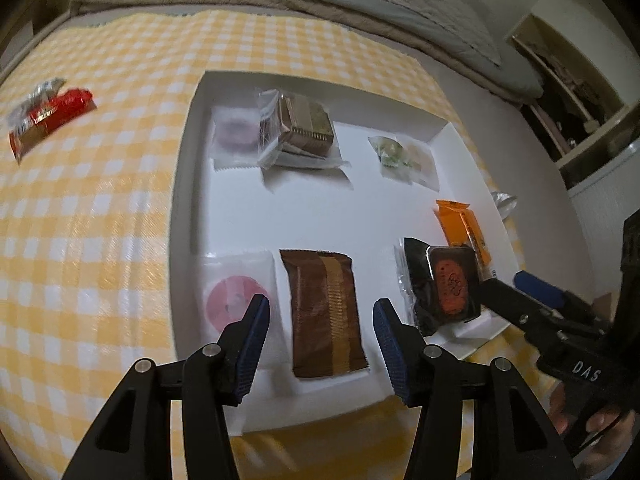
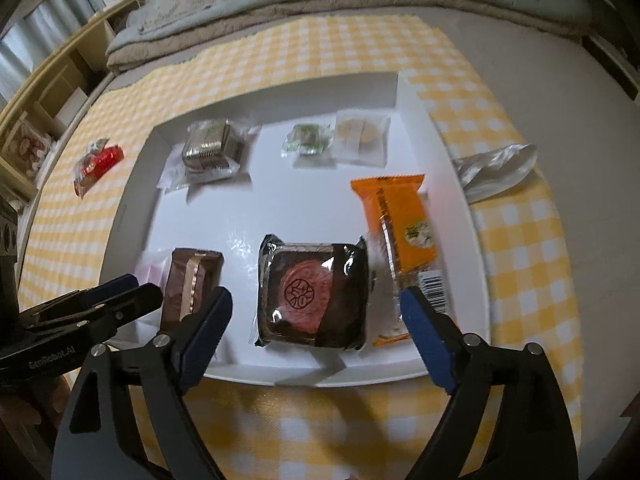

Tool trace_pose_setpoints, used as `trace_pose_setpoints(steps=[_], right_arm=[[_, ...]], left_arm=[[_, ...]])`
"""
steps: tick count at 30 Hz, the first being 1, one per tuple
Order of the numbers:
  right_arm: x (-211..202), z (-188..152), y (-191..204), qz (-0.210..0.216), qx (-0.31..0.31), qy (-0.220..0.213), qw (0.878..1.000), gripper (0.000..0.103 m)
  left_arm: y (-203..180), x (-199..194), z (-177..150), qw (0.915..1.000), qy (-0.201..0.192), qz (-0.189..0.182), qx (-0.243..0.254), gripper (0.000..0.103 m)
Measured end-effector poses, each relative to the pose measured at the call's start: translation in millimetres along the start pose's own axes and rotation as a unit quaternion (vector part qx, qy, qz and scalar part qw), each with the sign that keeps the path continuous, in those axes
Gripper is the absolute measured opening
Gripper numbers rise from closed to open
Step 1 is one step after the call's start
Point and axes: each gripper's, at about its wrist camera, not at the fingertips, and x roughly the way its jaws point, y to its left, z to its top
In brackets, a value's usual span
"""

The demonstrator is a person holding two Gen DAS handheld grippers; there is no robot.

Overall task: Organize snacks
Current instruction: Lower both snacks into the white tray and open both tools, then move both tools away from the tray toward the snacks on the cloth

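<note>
Now both claws gape empty: the left claw [image 1: 320,320] straddles the brown packet [image 1: 325,312] in the white tray [image 1: 184,200], the right claw [image 2: 316,320] the black-wrapped cake [image 2: 312,296].

Snack packets lie in the tray [image 2: 404,96]; one wrapper [image 1: 48,114] lies on the cloth [image 1: 100,220] left of it

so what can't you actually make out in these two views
- Pink round snack: the left tongs partly cover it in the left wrist view; in the right wrist view the brown packet hides nearly all of it.
- Orange packet: print blurred, unreadable in both views.
- Red wrapper on the checked cloth: too blurred and small to read.
- Silver wrapper: contents not visible.
</note>
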Motion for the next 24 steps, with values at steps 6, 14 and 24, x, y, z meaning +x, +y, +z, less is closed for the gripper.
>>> trace_pose_setpoints(steps=[6, 14, 24], right_arm=[[-6.2, -3.6, -1.0, -0.014, -0.004, -0.020, 1.000, 0.099], [-15.4, -5.4, 2.0, -0.032, -0.012, -0.042, 0.999, 0.103], [-37.5, -3.9, 9.1, -0.036, -0.012, -0.081, 0.996, 0.103]], left_arm=[[5.3, -12.3, -2.3, 0.9998, -0.014, 0.007, 0.008, 0.063], [15.2, -30.0, -7.5, 0.9991, -0.034, 0.016, 0.020, 0.103], [22.6, -68.2, -4.7, 0.9962, -0.076, 0.019, 0.039, 0.103]])
